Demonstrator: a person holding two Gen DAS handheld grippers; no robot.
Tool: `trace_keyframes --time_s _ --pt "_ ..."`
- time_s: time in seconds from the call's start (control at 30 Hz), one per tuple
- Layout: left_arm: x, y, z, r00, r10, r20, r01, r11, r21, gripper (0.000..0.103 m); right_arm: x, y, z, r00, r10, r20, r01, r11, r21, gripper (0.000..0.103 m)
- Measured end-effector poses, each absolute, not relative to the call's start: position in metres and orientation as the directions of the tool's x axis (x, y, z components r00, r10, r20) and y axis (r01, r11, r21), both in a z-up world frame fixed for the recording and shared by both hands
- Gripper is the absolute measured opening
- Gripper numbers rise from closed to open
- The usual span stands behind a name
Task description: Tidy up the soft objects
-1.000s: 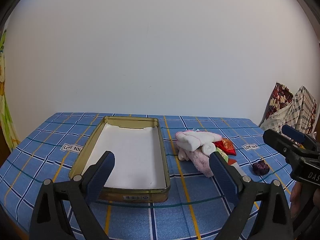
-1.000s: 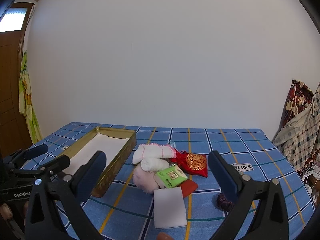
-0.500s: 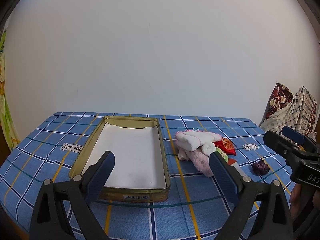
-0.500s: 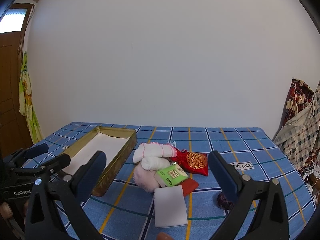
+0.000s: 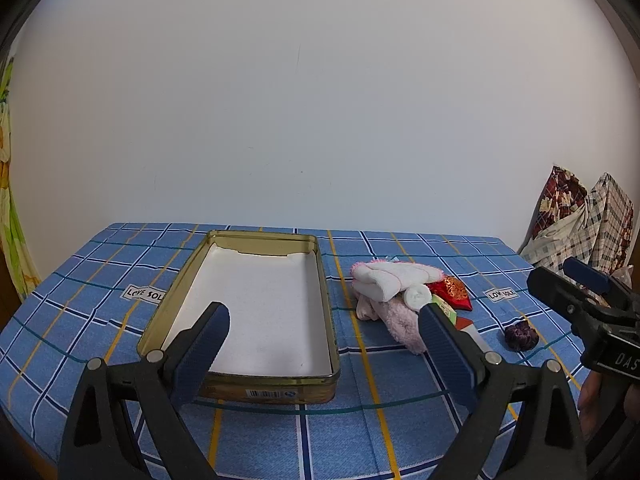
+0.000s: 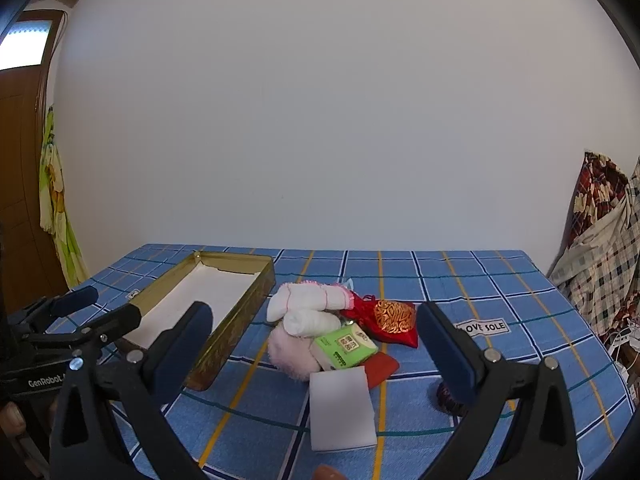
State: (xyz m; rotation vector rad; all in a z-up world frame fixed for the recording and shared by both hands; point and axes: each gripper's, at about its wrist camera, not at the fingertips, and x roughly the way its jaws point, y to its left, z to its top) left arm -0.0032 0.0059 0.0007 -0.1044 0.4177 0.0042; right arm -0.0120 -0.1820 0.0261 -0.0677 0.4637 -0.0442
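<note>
Your left claw [image 5: 324, 330] and right claw [image 6: 314, 330] both gape wide, holding nothing. The soft pile [image 6: 308, 316] lies mid-tabletop [image 6: 500, 280], just right of the tin [image 5: 256, 308].

tin [image 5: 328, 304] interior: open from above | pile [image 6: 320, 332] beside its wall: crowded | near cloth [image 5: 400, 440]: bare

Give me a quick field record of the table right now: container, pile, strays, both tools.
container: gold tin, open, white liner, nothing in it
pile: white rolled cloths on pink fluffy item; red pouch and green packet alongside
strays: white sponge block nearest the right camera; purple scrunchie apart
left tool: open, holding nothing
right tool: open, holding nothing
surface: blue checked cloth
</note>
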Motion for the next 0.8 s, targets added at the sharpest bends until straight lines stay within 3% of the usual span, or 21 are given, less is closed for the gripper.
trace_keyframes --time_s 0.57,0.8 --pt "0.0 -0.003 -0.008 0.909 -0.025 -0.417 -0.017 0.995 -0.097 0.097 -0.017 -0.194 0.021 0.888 -0.064 -0.455 0.038 0.997 -0.065 0.103" --pt "0.013 -0.024 -0.021 0.885 -0.058 -0.461 0.012 0.995 -0.103 0.097 -0.025 -0.225 0.014 0.881 -0.117 -0.459 0.099 0.993 -0.064 0.103"
